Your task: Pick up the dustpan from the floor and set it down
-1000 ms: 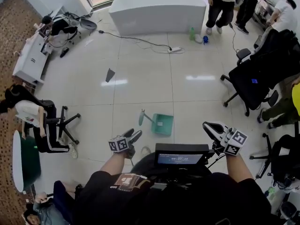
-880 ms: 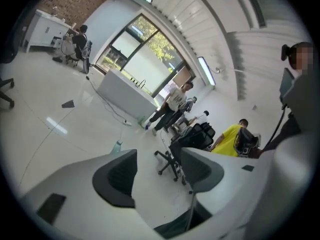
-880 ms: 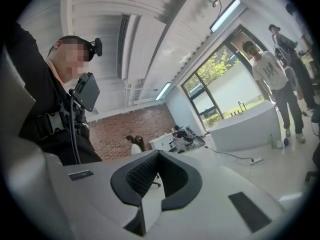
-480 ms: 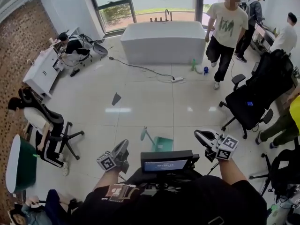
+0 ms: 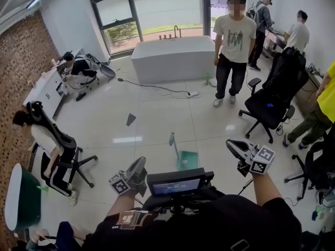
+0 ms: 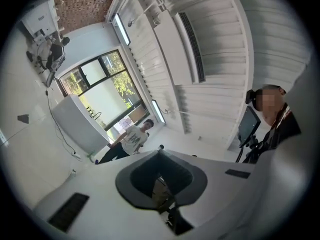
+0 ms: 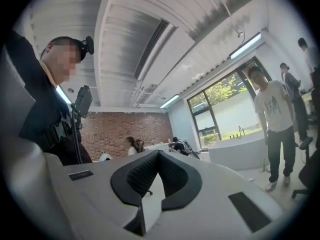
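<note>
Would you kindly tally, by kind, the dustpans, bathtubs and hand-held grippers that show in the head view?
Dustpan: 1
Bathtub: 1
Grippers: 2, the left gripper and the right gripper
Total: 4

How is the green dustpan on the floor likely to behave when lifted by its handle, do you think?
The dustpan looks like thin plastic, so it is probably light and stiff. Its long upright handle suggests it may swing or tip if nudged.

A person in a white shirt stands beside a white tub, near a black office chair.
</note>
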The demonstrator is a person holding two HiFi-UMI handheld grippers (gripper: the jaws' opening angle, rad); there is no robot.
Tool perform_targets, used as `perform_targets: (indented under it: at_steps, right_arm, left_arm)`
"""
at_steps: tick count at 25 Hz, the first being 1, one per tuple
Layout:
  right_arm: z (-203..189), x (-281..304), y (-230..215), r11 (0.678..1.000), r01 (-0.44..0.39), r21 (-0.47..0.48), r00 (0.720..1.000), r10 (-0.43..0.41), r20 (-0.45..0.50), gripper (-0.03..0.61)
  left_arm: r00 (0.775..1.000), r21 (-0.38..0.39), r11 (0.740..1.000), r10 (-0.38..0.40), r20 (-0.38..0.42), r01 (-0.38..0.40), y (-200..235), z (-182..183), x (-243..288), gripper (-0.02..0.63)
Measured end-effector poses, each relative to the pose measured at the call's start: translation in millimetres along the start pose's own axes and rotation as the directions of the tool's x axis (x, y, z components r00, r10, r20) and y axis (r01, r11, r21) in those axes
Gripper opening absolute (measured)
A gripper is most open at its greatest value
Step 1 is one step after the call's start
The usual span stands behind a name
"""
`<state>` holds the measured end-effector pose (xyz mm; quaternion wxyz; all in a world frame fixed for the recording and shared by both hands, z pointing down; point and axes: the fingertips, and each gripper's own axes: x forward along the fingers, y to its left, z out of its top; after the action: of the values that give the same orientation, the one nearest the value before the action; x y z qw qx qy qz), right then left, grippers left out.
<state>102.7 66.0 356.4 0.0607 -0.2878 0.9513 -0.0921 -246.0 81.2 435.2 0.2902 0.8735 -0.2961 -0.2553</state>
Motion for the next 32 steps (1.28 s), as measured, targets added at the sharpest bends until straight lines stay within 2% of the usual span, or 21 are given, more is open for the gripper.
perform_targets:
  at_steps: [4,6,8,11,15,17,20,22,24,26,27,29,32]
  right_arm:
    - [-12,-35,162,0.997,0.070,0.010,0.997,-0.070,0.014,0.011]
    - [-8,-50,237,0.996,0.092,0.004,0.996,-0.092,0.014,0.011]
    - [8,-69,294,0.994,0.106,-0.021,0.994,-0.106,0.026,0.011]
    - [31,-119,353,0.991,0.128,-0.027,0.991,-0.127,0.038,0.011]
    - [5,-219,421,0.993,0.102,0.056,0.995,-0.102,-0.005,0.011]
    - [-12,-254,447,0.994,0.082,0.068,0.997,-0.081,-0.015,0.011]
    - [-51,-329,500,0.992,0.105,0.071,0.994,-0.105,-0.005,0.011]
    - [-89,-416,556,0.987,0.115,0.112,0.993,-0.113,-0.018,0.011]
    - [-119,-523,604,0.988,0.065,0.140,0.998,-0.061,-0.034,0.011]
    - [-128,-607,635,0.987,0.003,0.158,1.000,0.000,-0.023,0.011]
    - [-125,-635,653,0.985,-0.026,0.173,1.000,0.028,-0.007,0.011]
    - [-116,-666,692,0.980,-0.066,0.188,0.998,0.065,0.012,0.011]
    - [-101,-676,732,0.989,-0.031,0.145,0.999,0.028,0.022,0.011]
  left_arm:
    - [0.997,0.020,0.999,-0.031,-0.068,0.033,-81,-2,-148,0.005]
    - [0.996,0.031,0.999,-0.038,-0.075,0.041,-118,4,-209,0.005]
    - [0.997,0.049,0.997,-0.054,-0.063,0.057,-153,10,-246,0.005]
    - [0.996,0.058,0.995,-0.074,-0.050,0.077,-218,1,-265,0.005]
    - [0.997,0.044,0.998,-0.045,-0.069,0.048,-323,-75,-308,0.005]
    - [0.994,0.049,0.997,-0.046,-0.097,0.051,-349,-109,-318,0.005]
    - [0.984,0.046,0.994,-0.087,-0.152,0.095,-390,-163,-326,0.005]
    - [0.986,0.011,0.996,-0.087,-0.141,0.090,-466,-229,-356,0.005]
    - [0.994,-0.008,0.998,-0.065,-0.088,0.064,-568,-318,-399,0.005]
    - [0.997,0.019,0.999,-0.027,-0.065,0.029,-653,-386,-431,0.005]
    - [0.998,0.032,0.999,-0.014,-0.065,0.016,-685,-407,-443,0.005]
    - [0.997,0.048,0.999,0.001,-0.078,0.003,-730,-426,-462,0.005]
    - [0.996,0.073,0.997,-0.004,-0.093,0.011,-764,-422,-503,0.005]
